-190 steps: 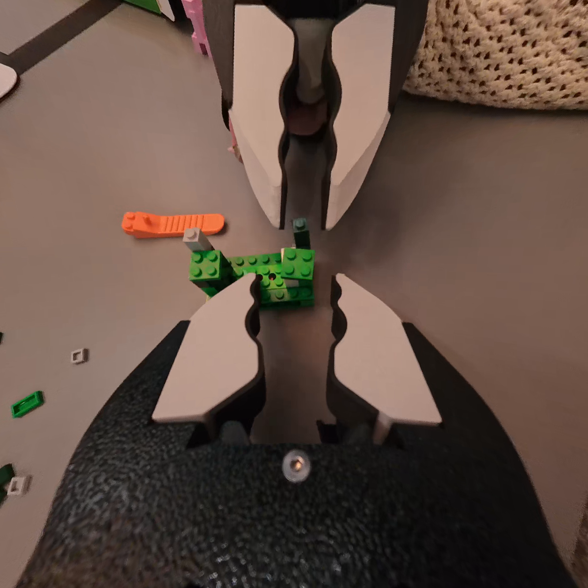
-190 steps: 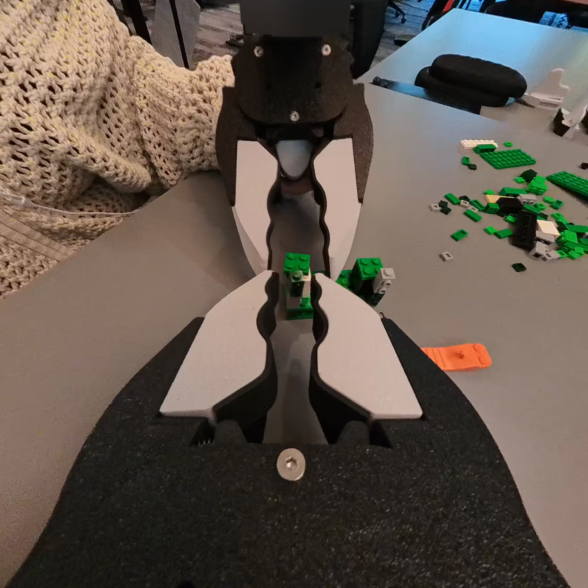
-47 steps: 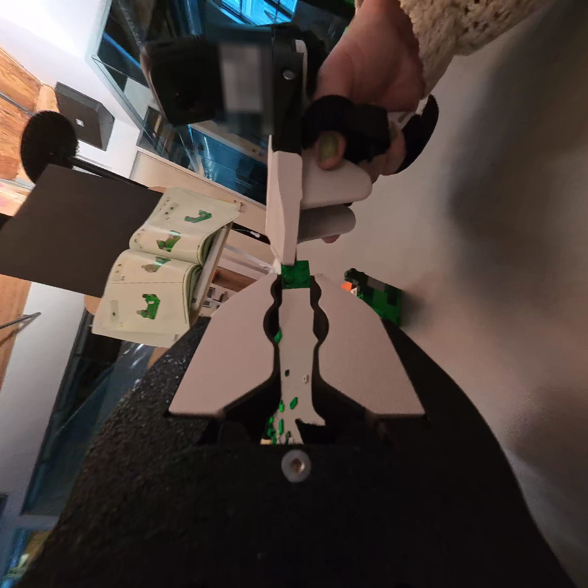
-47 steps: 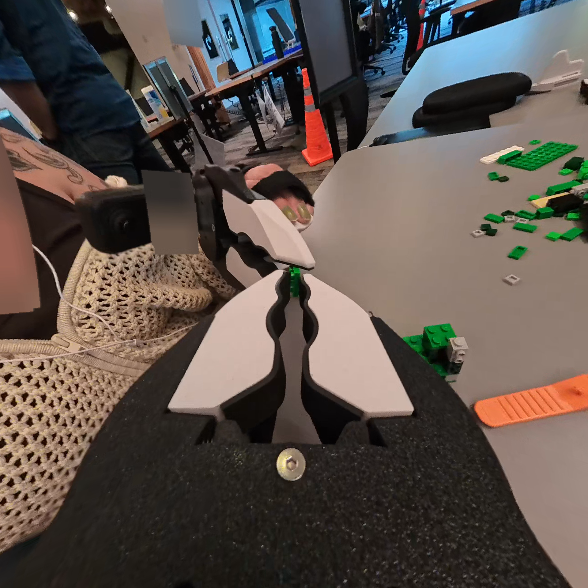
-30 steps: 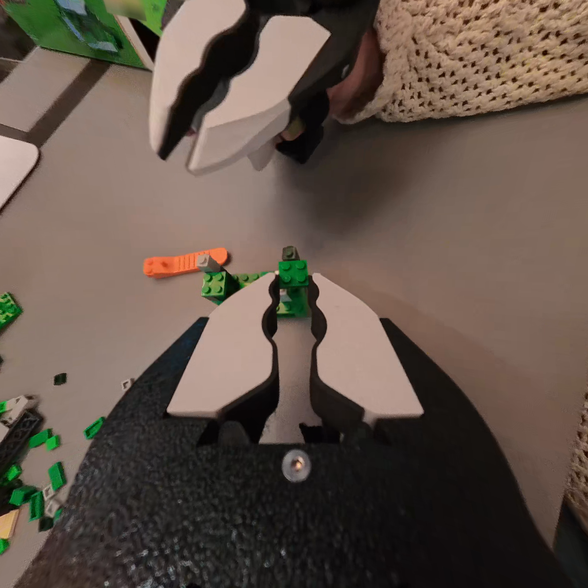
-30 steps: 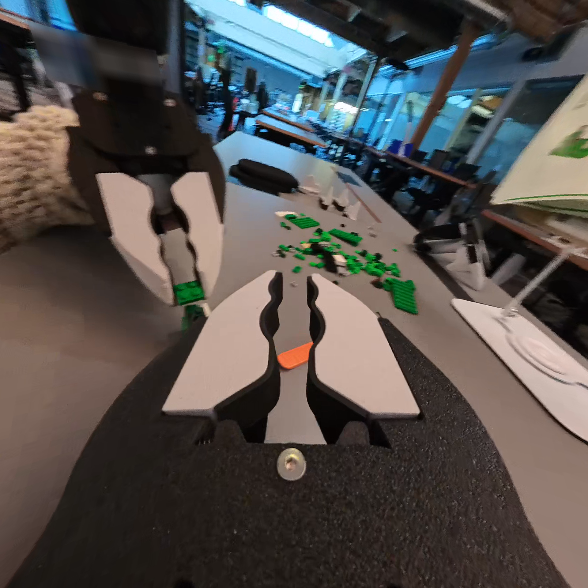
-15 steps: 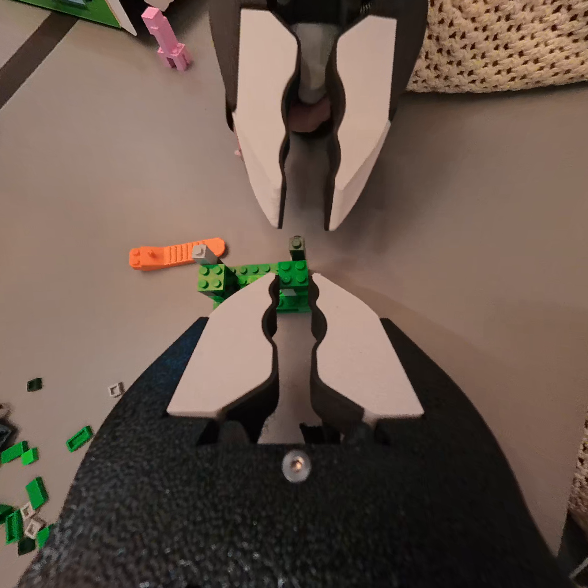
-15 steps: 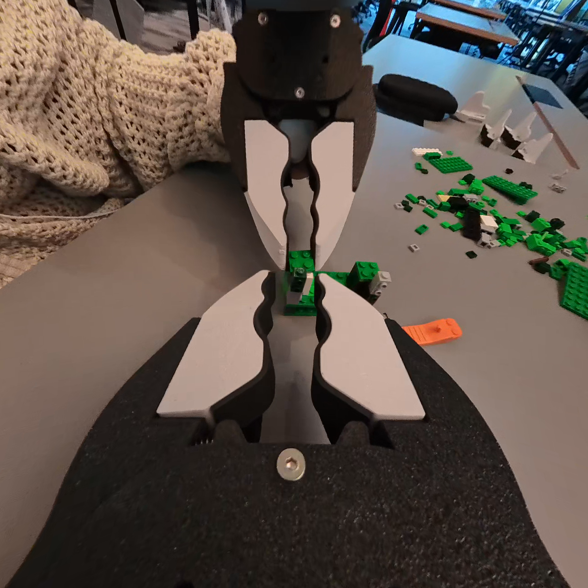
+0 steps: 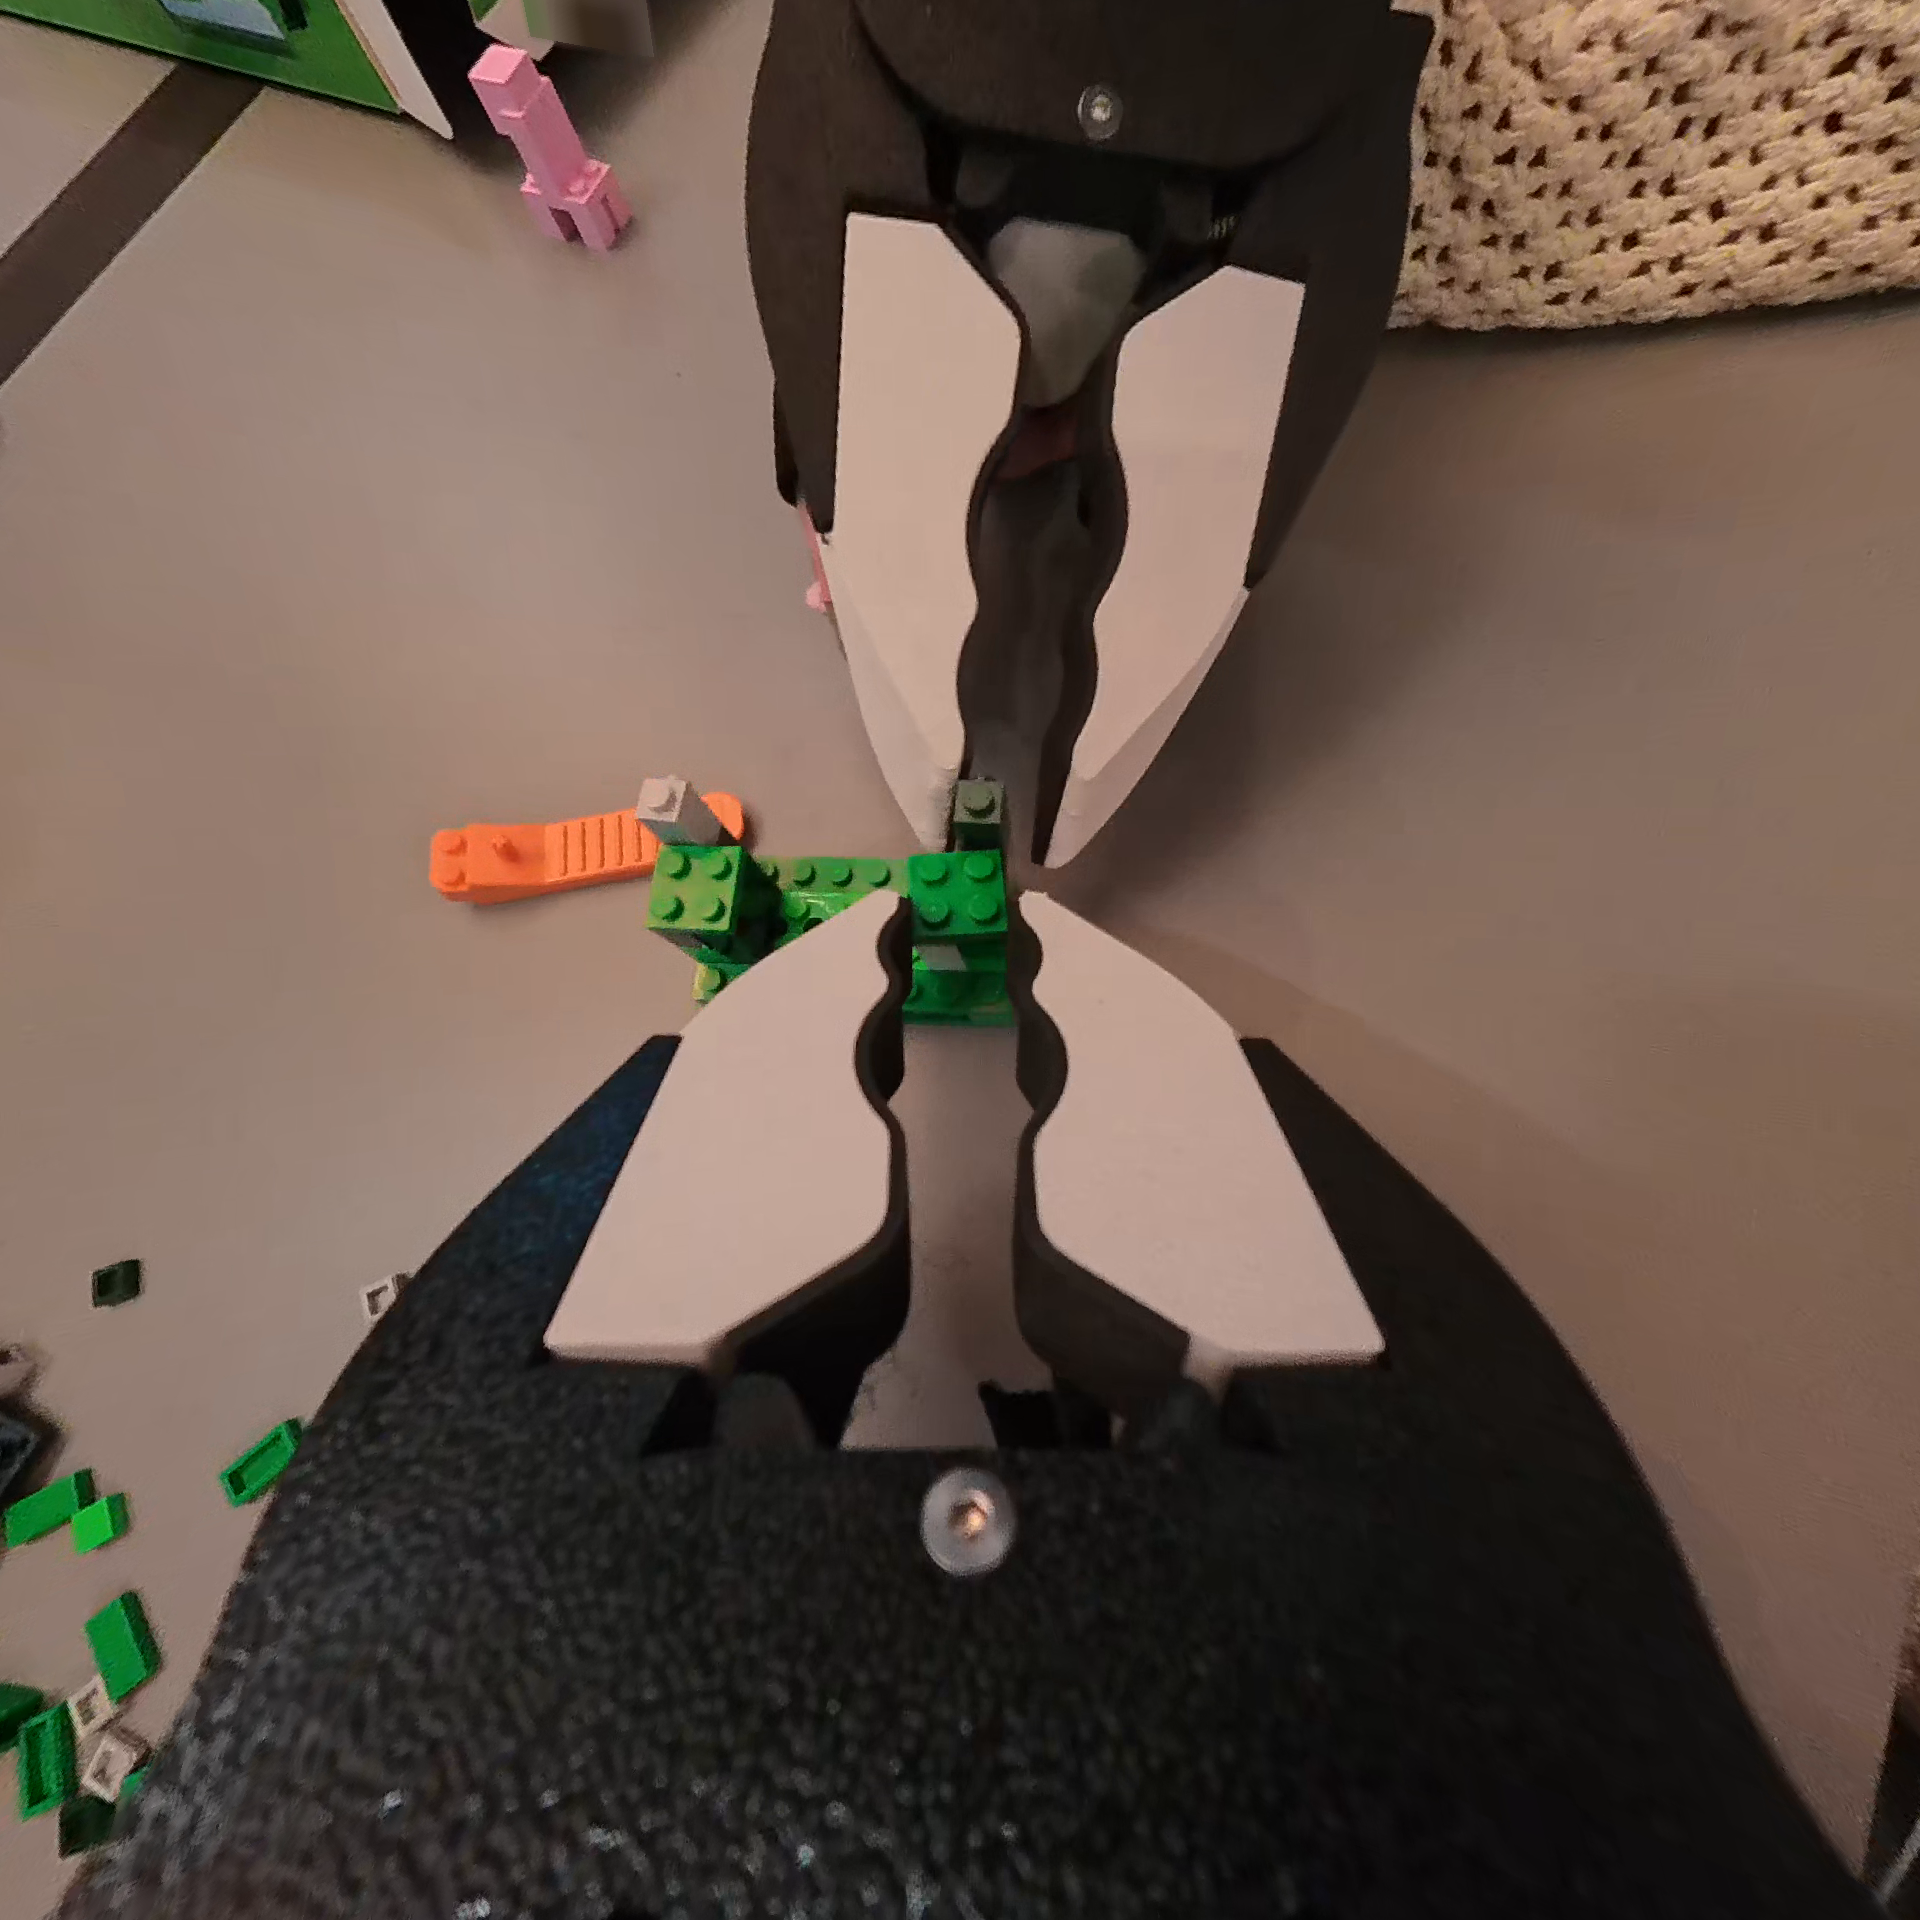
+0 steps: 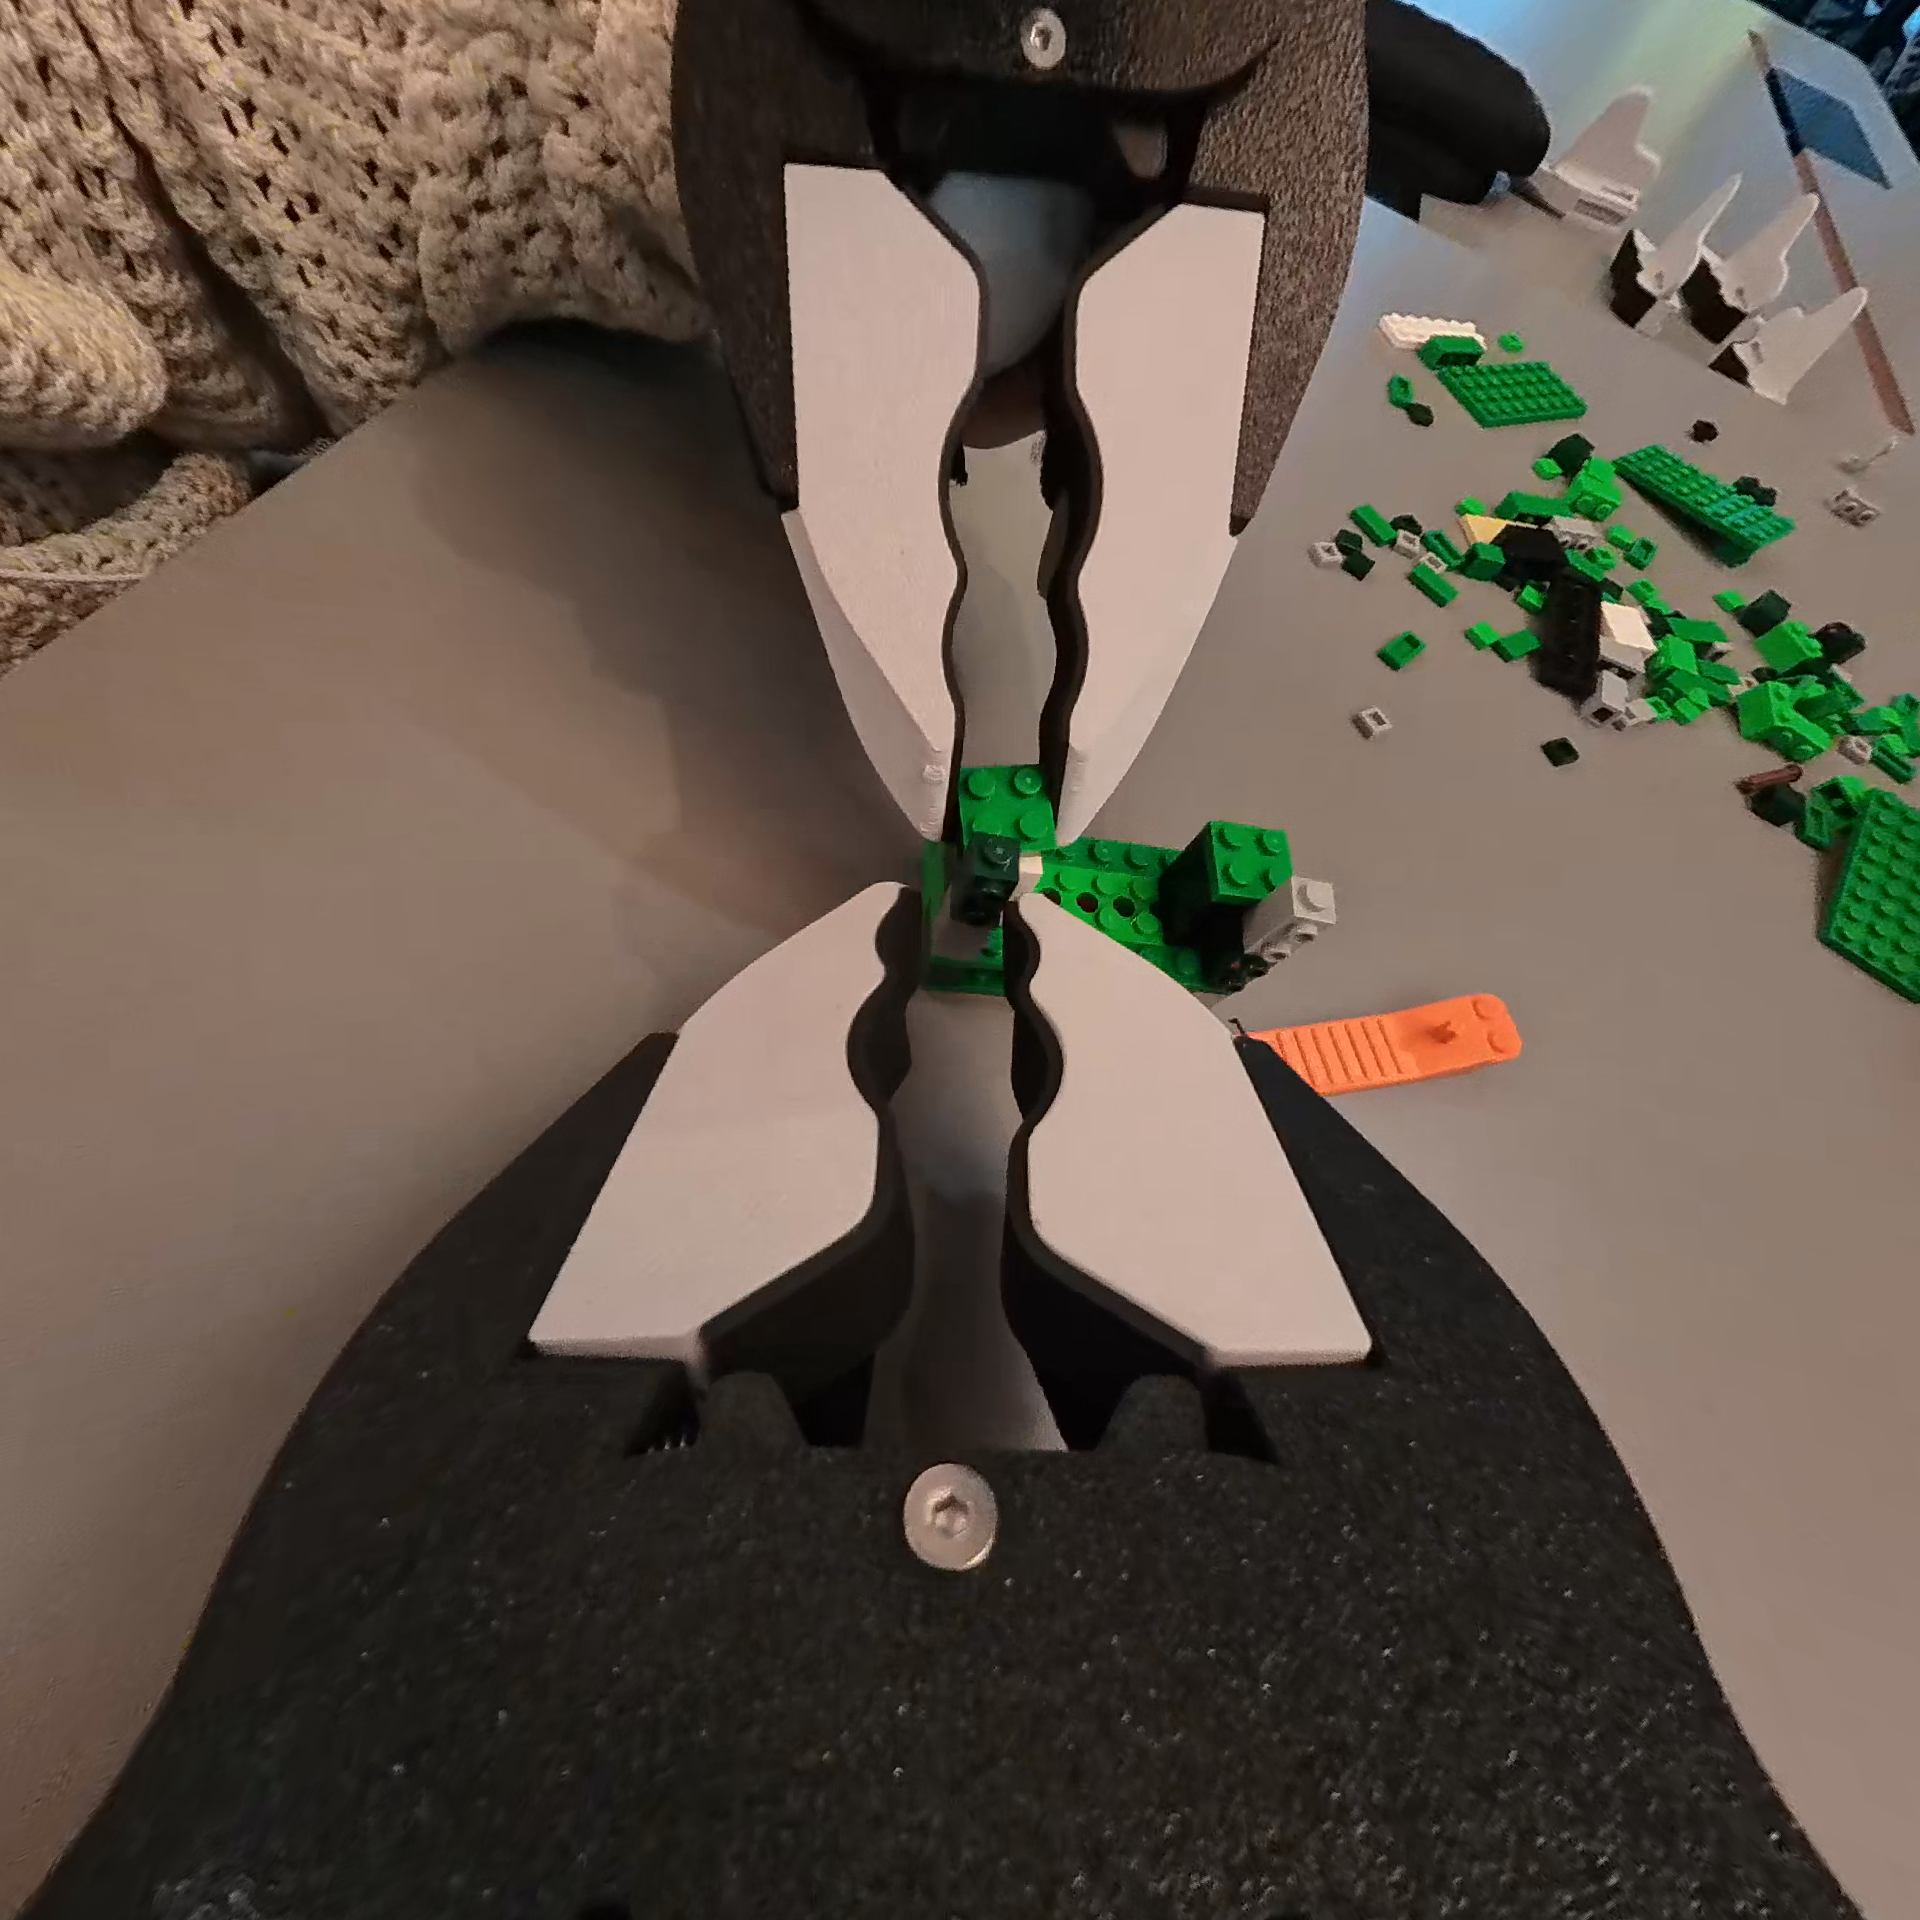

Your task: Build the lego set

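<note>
two handheld grippers meet tip to tip over a small green lego build [image 9: 831, 914] on a grey table [image 9: 312, 623]; the left gripper [image 9: 961, 914] pinches a green two-by-two brick stack [image 9: 961, 894] at one end of the build; the right gripper [image 10: 961, 914] reaches in opposite, its tips narrowly parted around a dark green one-stud brick [image 10: 987, 868], grip unclear; an orange brick separator [image 9: 561, 852] lies just beside the build; loose green pieces [image 10: 1662, 644] lie well apart; a pink figure [image 9: 551, 156] stands far off.
</note>
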Tool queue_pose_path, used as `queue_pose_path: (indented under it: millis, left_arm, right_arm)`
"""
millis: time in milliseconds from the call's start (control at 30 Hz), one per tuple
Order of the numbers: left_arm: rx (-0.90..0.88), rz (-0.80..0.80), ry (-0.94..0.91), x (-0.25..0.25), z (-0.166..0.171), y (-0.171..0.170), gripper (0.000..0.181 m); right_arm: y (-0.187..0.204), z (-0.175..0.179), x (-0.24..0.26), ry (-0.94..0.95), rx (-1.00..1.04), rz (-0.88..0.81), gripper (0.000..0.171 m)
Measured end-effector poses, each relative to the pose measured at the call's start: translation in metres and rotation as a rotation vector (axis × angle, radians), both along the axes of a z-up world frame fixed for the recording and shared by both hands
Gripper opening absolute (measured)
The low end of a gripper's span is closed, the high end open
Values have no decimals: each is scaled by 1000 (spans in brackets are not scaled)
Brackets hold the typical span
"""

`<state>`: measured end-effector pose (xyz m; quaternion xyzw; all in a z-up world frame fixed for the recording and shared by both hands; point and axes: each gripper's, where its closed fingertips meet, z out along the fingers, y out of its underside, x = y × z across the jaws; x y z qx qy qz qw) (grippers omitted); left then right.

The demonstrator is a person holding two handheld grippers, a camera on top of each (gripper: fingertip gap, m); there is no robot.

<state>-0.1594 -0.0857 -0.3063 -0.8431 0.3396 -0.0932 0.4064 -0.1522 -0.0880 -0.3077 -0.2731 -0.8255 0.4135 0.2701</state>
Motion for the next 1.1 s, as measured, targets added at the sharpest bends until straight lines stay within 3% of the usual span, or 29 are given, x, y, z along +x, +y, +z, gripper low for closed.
queue_pose_path:
  millis: [533,933,1033,1100]
  left_arm:
    - [-21,-116,37,-1,-2,0,17]
    - [-16,-63,-34,-11,-8,-13,47]
    - [-28,-18,-41,-19,-13,-13,64]
    - [-24,9,-60,-21,-14,-10,85]
  right_arm:
    - [1,-3,-1,-10,15,-9,13]
    - [3,-2,2,-37,-13,-1,22]
    - [7,1,7,-43,-47,20,29]
    - [13,2,9,-51,-65,16,32]
